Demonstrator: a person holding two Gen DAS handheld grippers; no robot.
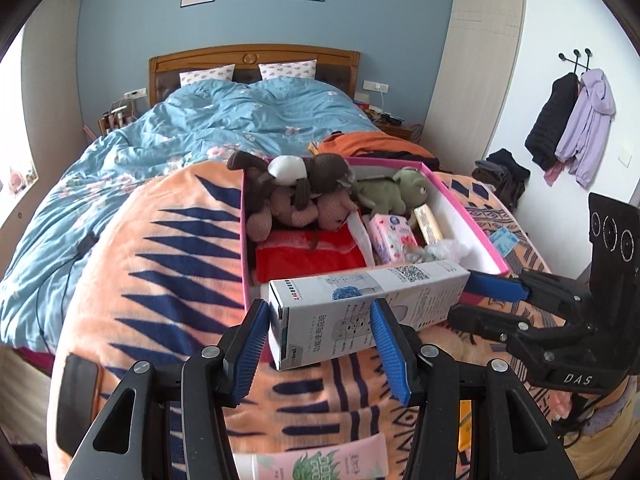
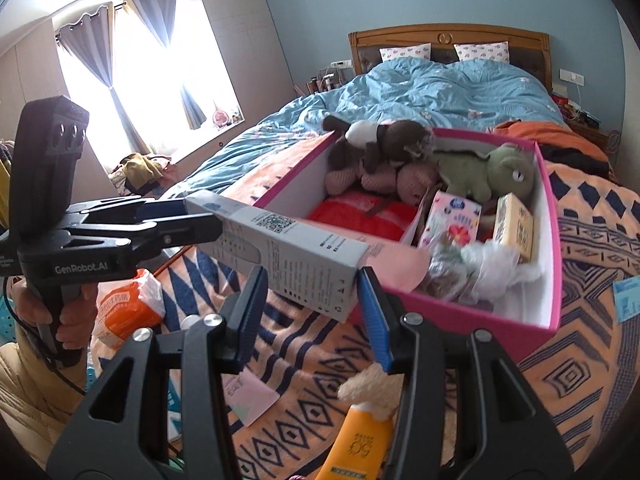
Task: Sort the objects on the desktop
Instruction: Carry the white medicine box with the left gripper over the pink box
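White-grey long cardboard box (image 1: 368, 300) hung over pink-rimmed storage box (image 1: 472, 216); left gripper (image 1: 320, 344) jaws pinched one end, right gripper (image 2: 312, 304) jaws seemingly clamped the other.

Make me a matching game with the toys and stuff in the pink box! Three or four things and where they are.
Things:
1. green plush toy
2. red cloth
3. long white carton
4. yellow tube

Places:
A. outside the pink box, lying on the blanket
B. held by both grippers
C. flat on the box floor, under the brown plush toys
D. at the far end of the box

Pairs: 1-D, 2-C, 3-B, 4-A
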